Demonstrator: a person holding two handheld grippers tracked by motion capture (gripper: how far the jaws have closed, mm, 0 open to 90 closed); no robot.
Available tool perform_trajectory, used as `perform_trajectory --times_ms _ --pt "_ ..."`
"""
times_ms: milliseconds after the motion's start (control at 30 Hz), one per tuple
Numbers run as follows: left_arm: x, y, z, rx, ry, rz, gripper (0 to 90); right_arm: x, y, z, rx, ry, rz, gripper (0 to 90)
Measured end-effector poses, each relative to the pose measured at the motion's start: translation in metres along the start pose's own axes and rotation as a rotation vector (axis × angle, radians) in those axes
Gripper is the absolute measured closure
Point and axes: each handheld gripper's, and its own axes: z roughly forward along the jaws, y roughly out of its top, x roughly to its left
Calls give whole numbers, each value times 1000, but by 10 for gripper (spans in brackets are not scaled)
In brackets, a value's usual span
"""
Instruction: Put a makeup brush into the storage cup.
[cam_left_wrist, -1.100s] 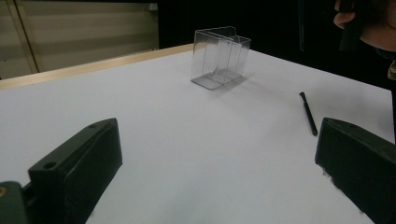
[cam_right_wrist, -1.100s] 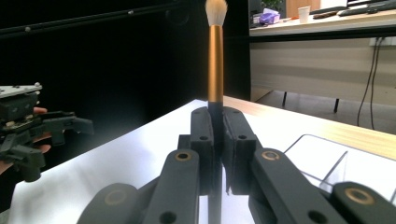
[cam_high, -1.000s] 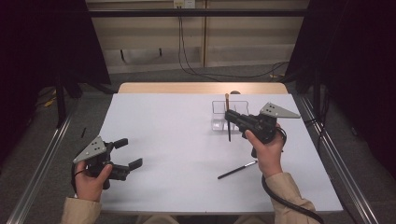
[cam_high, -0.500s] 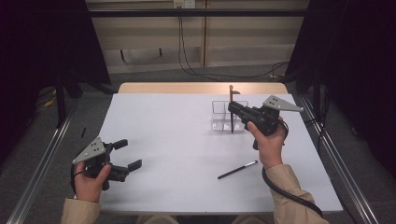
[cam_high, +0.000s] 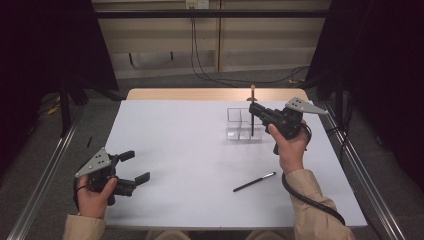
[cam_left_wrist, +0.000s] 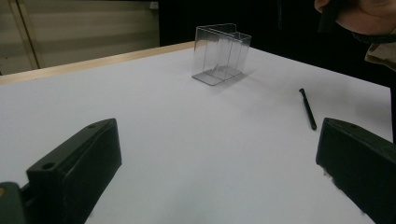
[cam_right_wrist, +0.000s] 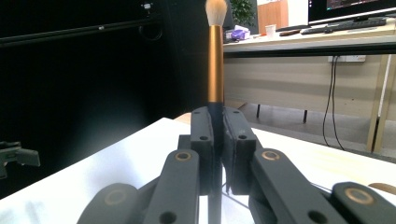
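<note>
My right gripper (cam_high: 254, 111) is shut on a makeup brush (cam_high: 252, 111) with a copper ferrule and pale bristles (cam_right_wrist: 215, 9), held upright, bristles up. The brush's dark lower end hangs over the clear plastic holder (cam_high: 235, 129) at the table's far right of middle. In the right gripper view the jaws clamp the brush handle (cam_right_wrist: 215, 70) between them. My left gripper (cam_high: 134, 166) rests low at the near left, open, with nothing between its jaws. A black pen (cam_high: 254, 182) lies on the white table (cam_high: 190, 150) near the right forearm; the pen (cam_left_wrist: 307, 109) and the holder (cam_left_wrist: 220, 53) are also in the left gripper view.
The holder has compartments and stands near the table's far wooden edge (cam_high: 200, 93). Metal rails (cam_high: 45, 170) run along both sides of the table. Cables (cam_high: 215, 70) hang at the back wall. The right gripper's cable (cam_high: 310, 200) trails beside the right sleeve.
My right gripper has carried the brush away from me and to the right, turning it upright over the holder. The left gripper has stayed in place.
</note>
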Motion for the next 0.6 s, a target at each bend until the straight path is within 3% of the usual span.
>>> perform_trajectory --times_ms 600 --pt "0 0 1 -6 -4 3 2 -15 10 11 -3 -52 -33 843"
